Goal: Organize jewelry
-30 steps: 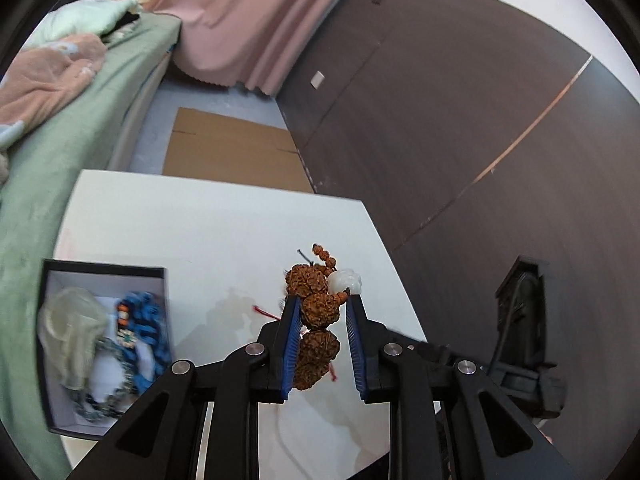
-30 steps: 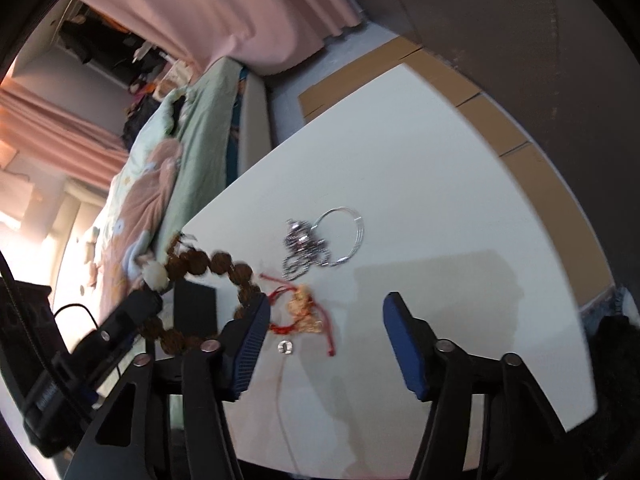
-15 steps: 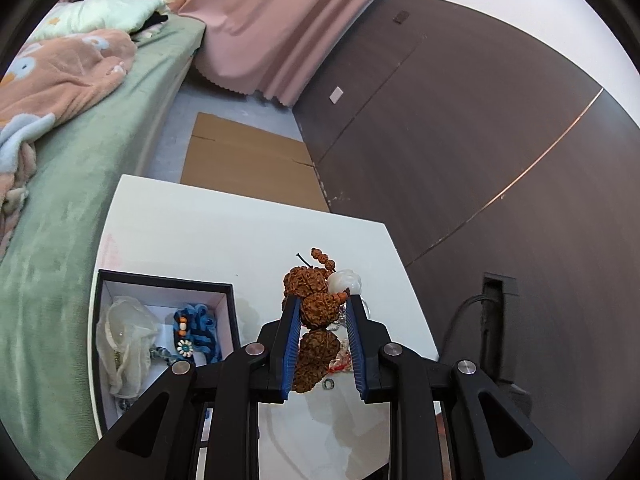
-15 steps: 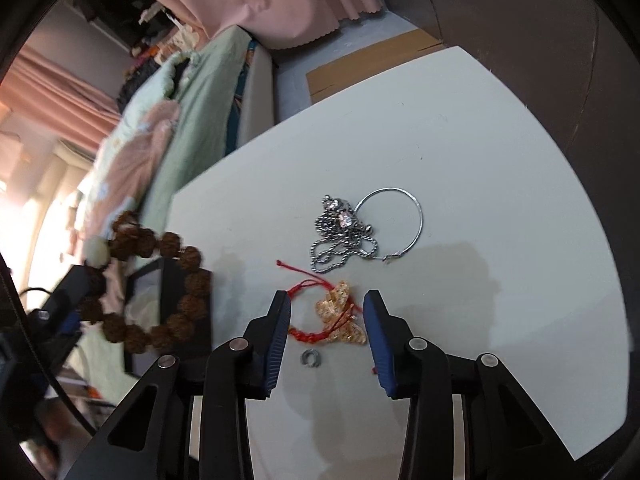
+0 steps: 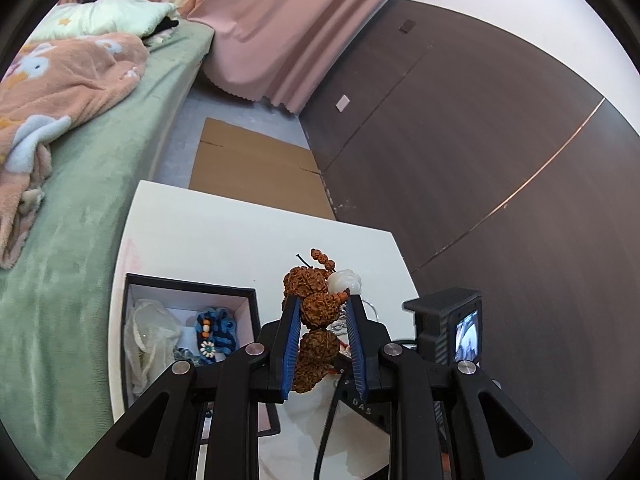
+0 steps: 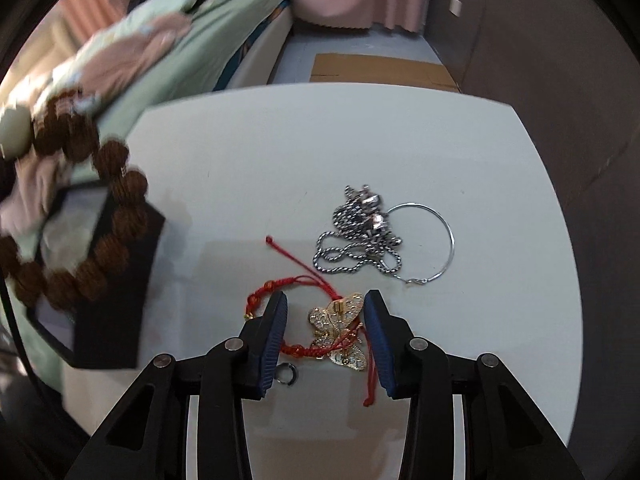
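Left hand-held gripper (image 5: 322,314) clamping knobbly brown bead bracelet (image 5: 314,320), loop hanging downward, right hand-held gripper (image 6: 325,334) half-open, straddling gold butterfly charm (image 6: 340,330) on red cord, lying flat on tabletop (image 6: 280,152)

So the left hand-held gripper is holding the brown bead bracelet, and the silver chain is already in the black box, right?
Not quite. The left hand-held gripper does hold the brown bead bracelet, but the silver chain lies on the white table, outside the black box, as the right wrist view shows.

Small embossed "D4S", hard to read, on the right gripper (image 5: 362,408) body
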A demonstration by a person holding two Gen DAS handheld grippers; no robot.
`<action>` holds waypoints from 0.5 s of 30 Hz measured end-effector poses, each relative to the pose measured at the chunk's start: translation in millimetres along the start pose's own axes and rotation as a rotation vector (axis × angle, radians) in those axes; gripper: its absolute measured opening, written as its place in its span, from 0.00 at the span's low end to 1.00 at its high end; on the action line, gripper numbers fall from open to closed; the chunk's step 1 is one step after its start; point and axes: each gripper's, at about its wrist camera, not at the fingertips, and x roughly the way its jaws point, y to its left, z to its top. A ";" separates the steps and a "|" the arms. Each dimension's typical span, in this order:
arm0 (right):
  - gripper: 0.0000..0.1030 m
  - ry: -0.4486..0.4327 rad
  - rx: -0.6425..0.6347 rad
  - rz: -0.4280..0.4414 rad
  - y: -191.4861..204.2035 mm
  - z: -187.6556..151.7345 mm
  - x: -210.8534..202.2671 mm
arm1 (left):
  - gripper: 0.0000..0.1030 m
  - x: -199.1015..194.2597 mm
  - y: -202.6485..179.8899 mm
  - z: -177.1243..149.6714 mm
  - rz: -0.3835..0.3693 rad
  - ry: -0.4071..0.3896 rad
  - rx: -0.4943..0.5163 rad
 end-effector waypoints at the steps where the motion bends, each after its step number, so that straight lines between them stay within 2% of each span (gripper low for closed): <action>1: 0.39 0.002 -0.021 -0.018 3.6 -1.1 1.4 | 0.23 -1.2 1.3 0.3 0.002 -0.002 -0.002; 4: 0.24 -0.017 -0.029 -0.023 1.6 -3.3 -3.1 | 0.23 -4.2 2.8 0.5 0.006 -0.008 -0.004; 5: 0.16 -0.030 -0.018 -0.028 -1.1 -3.9 -6.3 | 0.23 -6.0 2.3 -0.2 0.006 -0.011 -0.005; 7: 0.16 -0.058 0.011 -0.013 -9.3 -6.5 -15.3 | 0.23 -9.1 2.7 0.3 0.007 -0.017 -0.004; 15: 0.16 -0.153 0.219 0.192 -44.0 -15.8 -44.5 | 0.23 -24.1 8.0 4.7 0.010 -0.051 -0.018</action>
